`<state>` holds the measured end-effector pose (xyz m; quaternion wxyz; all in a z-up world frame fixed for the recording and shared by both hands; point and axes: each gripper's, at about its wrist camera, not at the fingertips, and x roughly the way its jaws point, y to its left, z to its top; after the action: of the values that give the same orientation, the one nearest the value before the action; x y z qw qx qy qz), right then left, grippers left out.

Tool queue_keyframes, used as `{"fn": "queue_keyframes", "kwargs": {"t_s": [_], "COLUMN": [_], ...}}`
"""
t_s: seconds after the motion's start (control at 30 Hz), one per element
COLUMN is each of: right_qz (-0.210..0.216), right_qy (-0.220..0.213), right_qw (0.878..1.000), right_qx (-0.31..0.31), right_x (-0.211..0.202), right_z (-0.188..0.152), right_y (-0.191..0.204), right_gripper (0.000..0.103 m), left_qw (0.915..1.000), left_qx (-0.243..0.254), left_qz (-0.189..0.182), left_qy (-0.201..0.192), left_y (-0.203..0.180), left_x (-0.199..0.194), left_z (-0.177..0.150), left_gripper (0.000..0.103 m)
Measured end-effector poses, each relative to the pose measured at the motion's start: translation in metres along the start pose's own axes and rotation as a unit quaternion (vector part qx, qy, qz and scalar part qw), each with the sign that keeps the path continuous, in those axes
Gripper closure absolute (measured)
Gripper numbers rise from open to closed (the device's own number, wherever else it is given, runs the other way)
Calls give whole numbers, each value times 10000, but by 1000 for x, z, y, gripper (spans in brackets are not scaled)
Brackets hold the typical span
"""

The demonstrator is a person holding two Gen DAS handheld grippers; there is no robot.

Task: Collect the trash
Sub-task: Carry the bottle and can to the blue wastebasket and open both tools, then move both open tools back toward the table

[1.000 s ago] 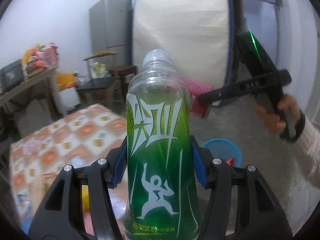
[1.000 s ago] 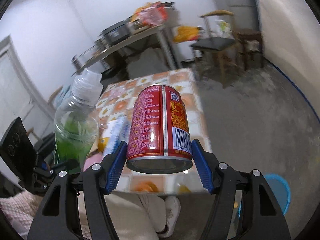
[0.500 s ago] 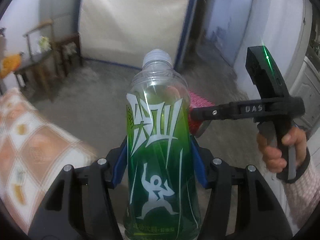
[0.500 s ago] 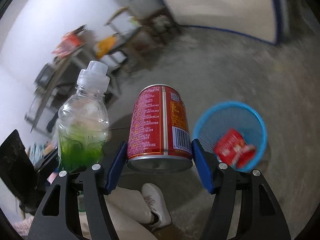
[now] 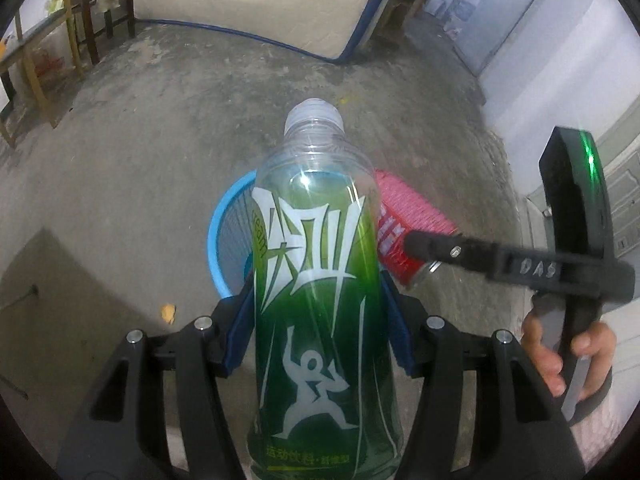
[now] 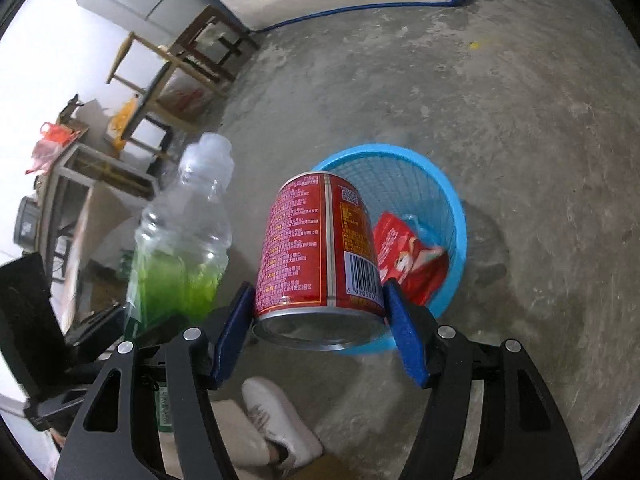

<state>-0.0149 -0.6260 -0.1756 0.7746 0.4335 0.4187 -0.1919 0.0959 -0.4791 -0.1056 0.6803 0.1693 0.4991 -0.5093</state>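
While both loads hang near the bin: the blue mesh wastebasket (image 6: 454,216) on the concrete floor (image 6: 520,100) is the landmark for every place below.
Left claw (image 5: 318,330): clamped on the lower body of the green sports-drink bottle (image 5: 316,280), blue pads pressing either flank.
Bottle's place: held neck-forward above the wastebasket's near-left rim, not yet inside it.
Why held so: judged, a low grip leaves the neck free to tip over the rim, so a release would drop it in.
Right claw (image 6: 320,330): closed on the red drink can (image 6: 316,248) near its base, pads on opposite sides.
Can's place: just over the wastebasket's near rim, tilted toward the opening, apart from the mesh.
Why both together: judged, two pieces carried at once save a second trip, and the two claws sit side by side above the bin.
Already in the wastebasket: a red snack wrapper (image 6: 412,260) lying against the far inner wall.
Bottle writing: large white stylised characters and a white leaping figure; small yellow Chinese print near the base, too fine to read surely; letters "eam" run up the label edge.
Can writing: dense columns of yellow Chinese text, a QR code, a barcode starting 6 9205.
Right tool's body: white letters "DAS" and a green light, seen in the left wrist view.
Risk, judged: the bottle is taller than the wastebasket looks deep and may topple out.
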Motion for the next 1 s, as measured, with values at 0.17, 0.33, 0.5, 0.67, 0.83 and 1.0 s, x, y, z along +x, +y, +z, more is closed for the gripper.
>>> {"fn": "queue_keyframes", "kwargs": {"t_s": [0.17,0.33,0.5,0.67,0.83,1.0], "right_qz": [-225,-327,-394,-359,-145,100], "right_qy": [-125,-161,-347,-584,-889,-1183], "right_qw": [9996,9991,9985,9976,9957,9929], "right_qx": [80,213,134,135,224,-5], "right_x": [33,42,24,-1,-29,-57], "right_z": [18,14,4,-8,-20,-37], "right_y": [-27,-42,-40,-35,-25,5], "right_gripper": [35,35,35,35,31,26], "left_qw": [9989,9984,9972,9946,9932,9906], "left_qx": [26,-10,-269,-569,-424,-74], "left_qz": [187,85,-39,-234,-287,-111], "left_qy": [-427,-557,-701,-839,-1049,-1363], "left_y": [-4,13,29,39,31,21], "left_x": [16,8,-6,-37,-84,-136], "left_z": [7,6,-1,-19,-50,-86], "left_gripper": [25,23,23,23,23,22]}}
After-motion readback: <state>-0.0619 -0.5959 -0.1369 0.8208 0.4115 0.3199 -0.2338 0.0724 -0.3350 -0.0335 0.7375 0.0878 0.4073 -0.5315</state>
